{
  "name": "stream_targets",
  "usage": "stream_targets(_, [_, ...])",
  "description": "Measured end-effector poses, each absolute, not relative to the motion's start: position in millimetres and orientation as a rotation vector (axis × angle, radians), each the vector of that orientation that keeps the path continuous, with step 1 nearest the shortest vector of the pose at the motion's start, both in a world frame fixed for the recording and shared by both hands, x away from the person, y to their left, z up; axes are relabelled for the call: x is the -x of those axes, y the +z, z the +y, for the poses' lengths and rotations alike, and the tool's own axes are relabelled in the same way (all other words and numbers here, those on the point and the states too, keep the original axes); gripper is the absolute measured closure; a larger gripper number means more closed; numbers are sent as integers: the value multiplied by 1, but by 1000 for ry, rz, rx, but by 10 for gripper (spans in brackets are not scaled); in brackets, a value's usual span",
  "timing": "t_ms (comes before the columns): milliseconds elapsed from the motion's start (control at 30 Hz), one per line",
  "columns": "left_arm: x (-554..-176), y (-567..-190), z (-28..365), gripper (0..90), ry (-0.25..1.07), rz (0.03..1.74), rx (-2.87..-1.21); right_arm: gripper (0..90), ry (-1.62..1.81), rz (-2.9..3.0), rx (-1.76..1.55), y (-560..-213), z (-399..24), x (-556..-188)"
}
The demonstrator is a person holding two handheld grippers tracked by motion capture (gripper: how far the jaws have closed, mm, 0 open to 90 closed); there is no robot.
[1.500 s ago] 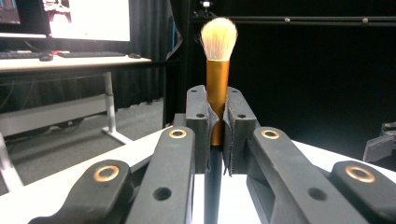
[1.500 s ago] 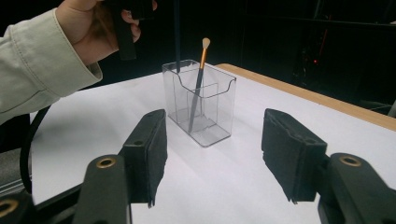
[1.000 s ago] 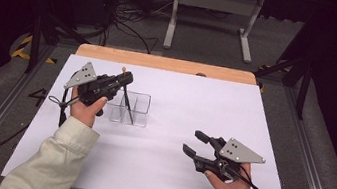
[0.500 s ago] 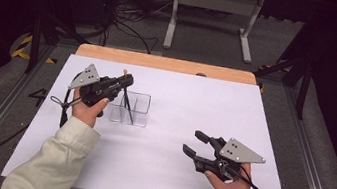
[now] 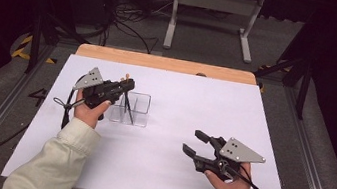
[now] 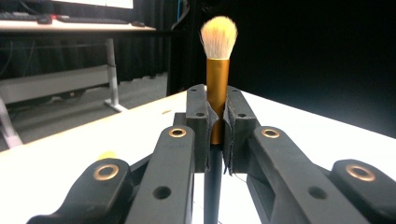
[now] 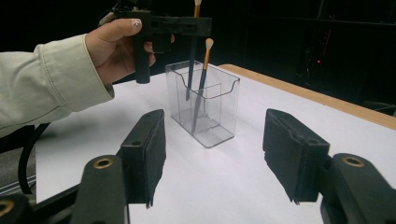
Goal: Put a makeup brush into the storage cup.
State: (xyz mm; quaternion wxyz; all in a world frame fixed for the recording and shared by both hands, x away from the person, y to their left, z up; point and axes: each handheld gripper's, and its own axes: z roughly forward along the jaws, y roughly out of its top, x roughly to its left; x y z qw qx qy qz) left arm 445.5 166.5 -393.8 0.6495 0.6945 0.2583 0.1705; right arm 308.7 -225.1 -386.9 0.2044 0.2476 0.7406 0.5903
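Our left hand-held gripper is clamped on the gold ferrule of a slim, light, black-handled makeup brush, upright over the clear plastic holder. It's stiff there, so we grip firm, clear of the soft bristles. Our right hand-held gripper waits, jaws apart.

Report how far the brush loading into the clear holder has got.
Done: one brush already leans inside the clear holder. In hand: the left gripper is clamped on a second brush, its handle hanging down into the holder. Left: release it. The right gripper waits open and empty.
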Motion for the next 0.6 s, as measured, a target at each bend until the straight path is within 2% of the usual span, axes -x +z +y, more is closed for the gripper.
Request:
stream_targets(533, [-444, -399, 167, 823, 332, 616, -1626, 394, 1654, 2063, -684, -386, -224, -311])
stream_targets(567, [-444, -399, 167, 816, 332, 616, -1626, 393, 1654, 2063, -684, -385, -224, -311])
stream_targets(600, [-444, -399, 167, 756, 318, 622, -1627, 392, 1654, 2064, -682, -385, -223, -311])
